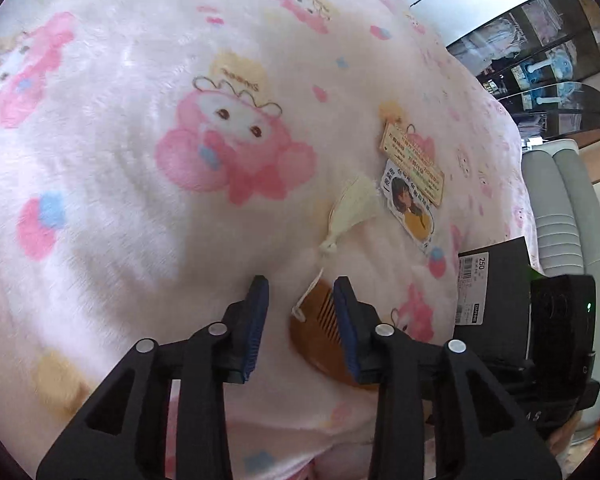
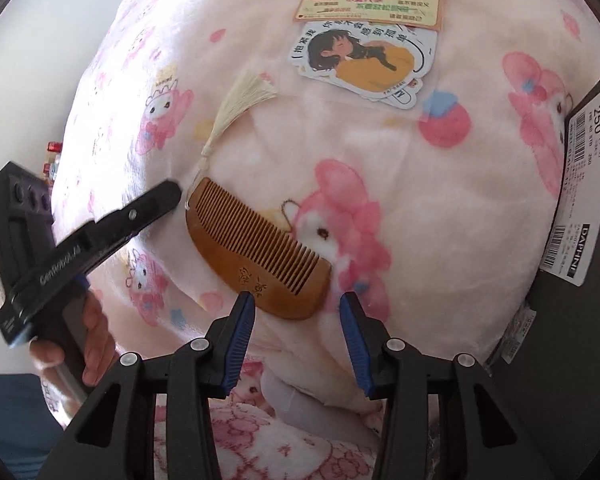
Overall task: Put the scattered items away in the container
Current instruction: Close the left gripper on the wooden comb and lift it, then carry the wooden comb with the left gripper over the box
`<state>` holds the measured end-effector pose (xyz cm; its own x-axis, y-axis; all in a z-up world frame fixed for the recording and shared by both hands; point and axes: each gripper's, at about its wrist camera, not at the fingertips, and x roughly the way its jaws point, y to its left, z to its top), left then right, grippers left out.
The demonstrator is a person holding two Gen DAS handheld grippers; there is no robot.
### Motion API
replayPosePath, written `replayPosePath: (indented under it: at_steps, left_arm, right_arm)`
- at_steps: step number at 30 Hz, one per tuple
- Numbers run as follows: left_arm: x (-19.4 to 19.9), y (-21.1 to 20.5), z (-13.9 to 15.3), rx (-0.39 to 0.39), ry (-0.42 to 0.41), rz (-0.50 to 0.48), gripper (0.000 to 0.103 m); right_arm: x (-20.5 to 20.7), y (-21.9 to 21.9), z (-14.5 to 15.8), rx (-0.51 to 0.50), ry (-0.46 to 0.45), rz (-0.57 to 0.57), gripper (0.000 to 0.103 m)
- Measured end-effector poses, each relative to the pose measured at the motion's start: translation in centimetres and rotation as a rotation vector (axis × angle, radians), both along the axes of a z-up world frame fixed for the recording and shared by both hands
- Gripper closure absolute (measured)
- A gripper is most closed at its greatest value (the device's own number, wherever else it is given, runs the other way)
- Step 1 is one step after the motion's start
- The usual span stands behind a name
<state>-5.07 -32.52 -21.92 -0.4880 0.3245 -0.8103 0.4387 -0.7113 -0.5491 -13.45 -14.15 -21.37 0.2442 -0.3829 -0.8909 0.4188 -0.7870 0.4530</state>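
Note:
A brown wooden comb [image 2: 256, 252] with a cream tassel [image 2: 236, 108] lies on a pink cartoon blanket [image 2: 440, 208]. My right gripper [image 2: 298, 304] is open and empty, its tips just short of the comb's near end. My left gripper [image 1: 301, 286] is open and empty, with the comb [image 1: 320, 340] beside its right finger; it also shows in the right wrist view [image 2: 156, 200] left of the comb. A cartoon-girl sticker [image 2: 360, 60] and an orange printed card [image 2: 372, 0] lie beyond the comb. A black box [image 2: 580, 280] with a white label stands at the right.
The black box also shows in the left wrist view [image 1: 496, 300], with grey padded furniture [image 1: 560, 208] behind it. A dark shelf [image 1: 540, 48] stands far back. The blanket falls away at the left edge [image 2: 84, 128].

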Motion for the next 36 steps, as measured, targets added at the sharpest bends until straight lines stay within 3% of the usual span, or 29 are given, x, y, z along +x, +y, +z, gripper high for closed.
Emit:
replayPosePath:
  at_steps: [4, 7, 9, 13, 16, 19, 21, 25, 29, 36]
  left_arm:
    - [-0.7, 1.0, -0.4, 0.024, -0.037, -0.039, 0.071]
    - [0.2, 2.7, 0.7, 0.017, -0.05, -0.085, 0.071]
    - [0.9, 3.2, 1.1, 0.026, -0.053, -0.102, 0.071]
    - [1.2, 2.3, 1.2, -0.004, -0.042, -0.064, 0.071]
    - [0.8, 1.4, 0.3, 0.019, -0.033, -0.057, 0.071]
    - [-0.1, 1.9, -0.4, 0.061, -0.03, -0.094, 0.071]
    - [-0.2, 2.6, 0.0, 0.038, -0.047, -0.111, 0.069]
    - [0.4, 3.4, 3.0, 0.027, 0.006, -0.126, 0.07]
    - [0.9, 4.4, 7.7, 0.008, 0.086, -0.139, 0.072]
    - [0.4, 10.5, 15.2, -0.035, 0.212, -0.25, 0.072]
  right_arm:
    - [-0.8, 0.9, -0.4, -0.019, -0.053, -0.025, 0.063]
    - [-1.2, 1.6, 1.0, -0.065, 0.012, -0.05, 0.062]
    - [-1.3, 2.3, 1.8, -0.05, 0.05, -0.077, 0.062]
    - [-1.2, 2.1, 1.3, -0.001, 0.033, -0.067, 0.062]
    - [-0.7, 1.8, 1.1, 0.03, 0.039, -0.044, 0.062]
    - [-0.5, 1.5, 0.6, 0.021, 0.018, -0.039, 0.062]
    - [-0.5, 1.4, 0.8, 0.008, 0.026, -0.037, 0.062]
    - [-0.1, 2.1, 3.0, -0.015, 0.113, -0.05, 0.062]
    - [0.6, 4.0, 6.7, -0.11, 0.151, -0.085, 0.064]
    - [1.2, 11.3, 14.3, -0.218, 0.287, -0.173, 0.064]
